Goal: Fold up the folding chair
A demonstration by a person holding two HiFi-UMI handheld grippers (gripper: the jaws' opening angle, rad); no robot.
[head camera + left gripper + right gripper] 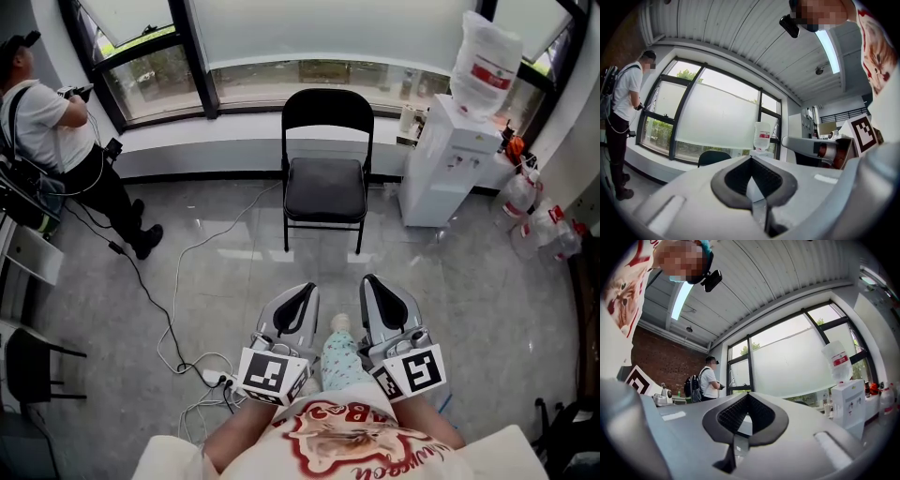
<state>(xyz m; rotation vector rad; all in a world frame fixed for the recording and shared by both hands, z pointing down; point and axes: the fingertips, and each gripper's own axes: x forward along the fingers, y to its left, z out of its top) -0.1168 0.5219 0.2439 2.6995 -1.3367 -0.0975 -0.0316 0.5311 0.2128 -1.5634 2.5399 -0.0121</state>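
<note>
One wide window (309,37) fills the far wall, and one shiny grey tile floor (469,309) lies below it. One person (56,131) stands at the left. One black folding chair (325,173) stands open on the floor by the window. One white water cooler (441,169) just beside it carries one bottle (485,61); its red label is too small to read. The left hand-held gripper (298,298) and the right hand-held gripper (384,295), two in all, are well apart from the chair, each with jaws together on nothing.
</note>
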